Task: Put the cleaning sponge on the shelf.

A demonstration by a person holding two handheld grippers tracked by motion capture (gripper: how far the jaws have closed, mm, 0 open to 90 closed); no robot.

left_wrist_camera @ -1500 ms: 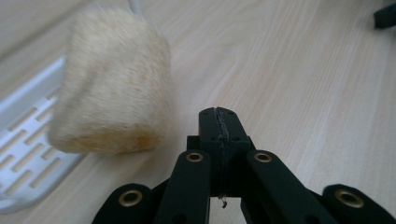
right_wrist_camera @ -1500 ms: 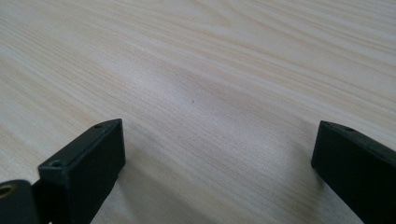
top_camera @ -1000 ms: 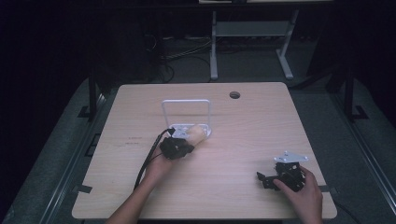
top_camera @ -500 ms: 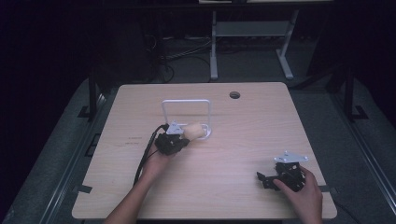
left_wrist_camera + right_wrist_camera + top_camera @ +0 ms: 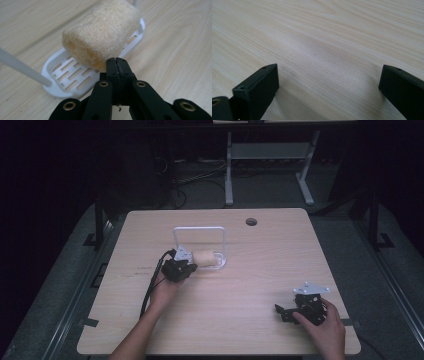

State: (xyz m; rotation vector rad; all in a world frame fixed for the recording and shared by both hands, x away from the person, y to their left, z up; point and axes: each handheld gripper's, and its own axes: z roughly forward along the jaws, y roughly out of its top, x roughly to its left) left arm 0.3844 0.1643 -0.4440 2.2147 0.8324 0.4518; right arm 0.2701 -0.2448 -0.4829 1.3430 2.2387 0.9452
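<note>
Jaws of left hand-held gripper (image 5: 117, 62) meet, tips against loofah (image 5: 101, 32).

A pale tan, fuzzy-textured loofah sponge (image 5: 101, 37) sits at the top centre on a white slotted tray (image 5: 67, 75). The table (image 5: 260, 255) is light wood with fine grain lines. Both grippers (image 5: 116, 62) (image 5: 327, 80) are black, with what look like brass-coloured rivets.

One loofah sponge (image 5: 102, 32), one white slotted soap rack (image 5: 62, 75), one wooden table (image 5: 250, 285), two handheld grippers: left (image 5: 186, 267), right (image 5: 285, 312).
</note>
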